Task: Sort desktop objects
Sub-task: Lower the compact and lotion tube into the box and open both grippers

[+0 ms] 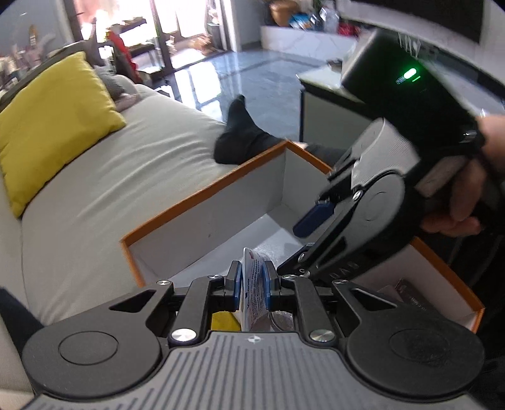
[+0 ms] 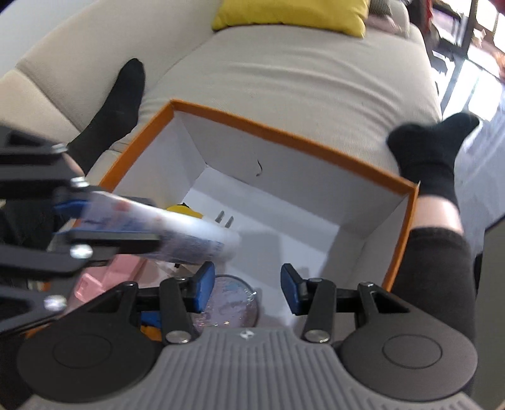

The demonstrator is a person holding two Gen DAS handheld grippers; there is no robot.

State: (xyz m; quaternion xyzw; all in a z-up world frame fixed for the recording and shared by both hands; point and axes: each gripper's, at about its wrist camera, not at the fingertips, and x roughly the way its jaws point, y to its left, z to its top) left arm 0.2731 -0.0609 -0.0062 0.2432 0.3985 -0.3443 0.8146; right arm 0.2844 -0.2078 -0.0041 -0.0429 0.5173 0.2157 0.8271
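Orange-rimmed box (image 2: 293, 138) on sofa (image 2: 284, 79), right gripper (image 2: 247, 285) fingers apart, empty

Box (image 2: 293, 138) on sofa (image 2: 284, 72), cushion (image 2: 293, 12) behind, feet (image 2: 432, 151) flanking box

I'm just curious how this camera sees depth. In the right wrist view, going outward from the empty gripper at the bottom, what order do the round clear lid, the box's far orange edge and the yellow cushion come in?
From the right gripper:
1. Round clear lid, just beneath the fingers, in the box.
2. Box's far orange edge, mid-picture.
3. Yellow cushion, top, on the sofa.
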